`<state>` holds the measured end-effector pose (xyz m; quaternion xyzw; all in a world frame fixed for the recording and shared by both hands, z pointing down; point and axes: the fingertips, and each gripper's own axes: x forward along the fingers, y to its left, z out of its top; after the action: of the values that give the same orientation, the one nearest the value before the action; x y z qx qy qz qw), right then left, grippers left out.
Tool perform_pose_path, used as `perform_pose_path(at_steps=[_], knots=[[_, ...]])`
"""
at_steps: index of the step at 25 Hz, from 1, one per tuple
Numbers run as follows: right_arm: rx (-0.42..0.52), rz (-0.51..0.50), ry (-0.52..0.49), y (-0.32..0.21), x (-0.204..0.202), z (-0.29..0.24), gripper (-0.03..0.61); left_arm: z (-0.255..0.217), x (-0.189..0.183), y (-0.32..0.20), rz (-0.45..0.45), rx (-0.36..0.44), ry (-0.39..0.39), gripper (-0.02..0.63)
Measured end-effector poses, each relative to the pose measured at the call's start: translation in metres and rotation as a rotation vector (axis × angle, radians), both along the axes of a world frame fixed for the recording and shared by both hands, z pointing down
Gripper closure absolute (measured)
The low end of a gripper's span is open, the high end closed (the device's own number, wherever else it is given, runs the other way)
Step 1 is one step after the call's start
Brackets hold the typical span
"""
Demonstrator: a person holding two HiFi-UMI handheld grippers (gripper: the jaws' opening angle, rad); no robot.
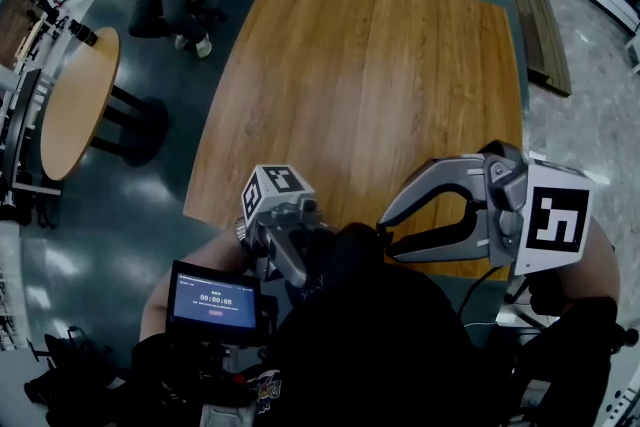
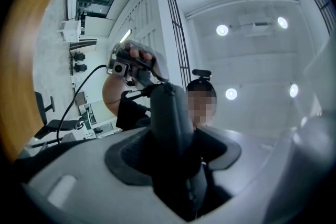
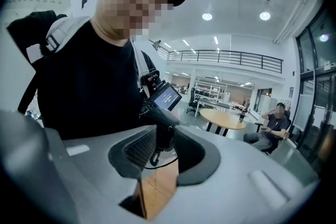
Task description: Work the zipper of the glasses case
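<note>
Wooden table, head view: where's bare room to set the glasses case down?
Nearly the whole wooden table is bare, between its far and side edges. Crowded only over the near edge: left hand-held gripper, right hand-held gripper, glasses case.

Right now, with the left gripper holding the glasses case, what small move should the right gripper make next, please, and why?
Probably close the right gripper on the zipper pull: its jaws stand apart around the pull without pressing it, while the left gripper clamps the glasses case.
</note>
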<state>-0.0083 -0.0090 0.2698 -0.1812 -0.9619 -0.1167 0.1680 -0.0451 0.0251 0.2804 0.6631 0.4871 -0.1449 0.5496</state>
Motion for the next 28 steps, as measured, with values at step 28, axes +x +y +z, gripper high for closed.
perform_pose_path(at_steps=[28], knots=[[-0.210, -0.079, 0.032, 0.005, 0.010, 0.010, 0.546, 0.003, 0.010, 0.016, 0.037, 0.039, -0.033, 0.351]])
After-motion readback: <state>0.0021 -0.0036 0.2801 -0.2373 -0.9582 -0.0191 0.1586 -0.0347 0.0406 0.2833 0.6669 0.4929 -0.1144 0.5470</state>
